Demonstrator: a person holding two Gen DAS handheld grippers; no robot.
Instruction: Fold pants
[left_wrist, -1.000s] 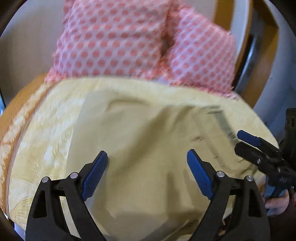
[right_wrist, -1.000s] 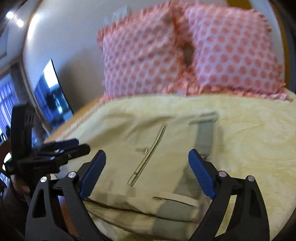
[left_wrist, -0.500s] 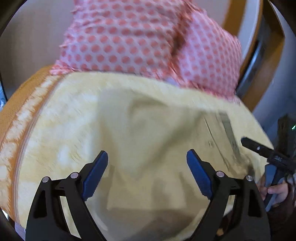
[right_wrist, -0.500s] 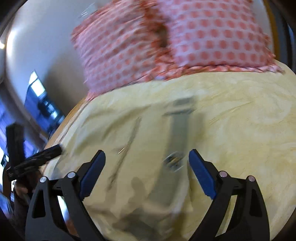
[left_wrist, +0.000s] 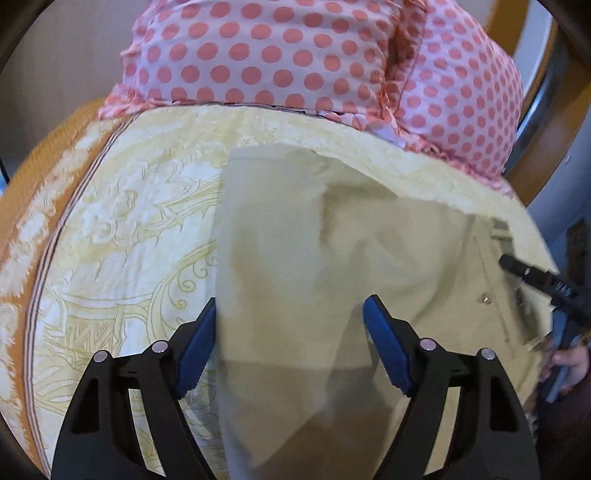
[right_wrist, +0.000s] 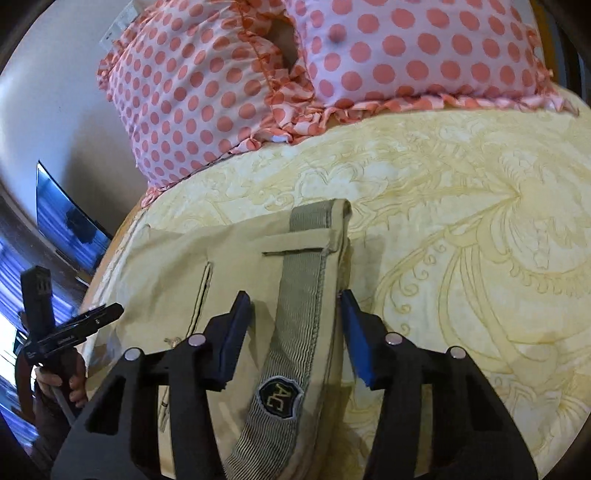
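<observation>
Both grippers have closed in on the pants (left_wrist: 332, 258): right gripper (right_wrist: 295, 325) straddles the waistband (right_wrist: 299, 295), left gripper (left_wrist: 288, 343) the leg, jaws apart, seemingly pre-grasp.

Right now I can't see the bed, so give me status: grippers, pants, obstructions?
Left gripper open, straddling pants edge. Right gripper open around waistband. Pants flat on bedspread. Nothing in the way.

Matt khaki cloth pants (left_wrist: 314, 258) with ribbed waistband (right_wrist: 301, 306) on woven patterned bedspread (right_wrist: 461, 221).
</observation>
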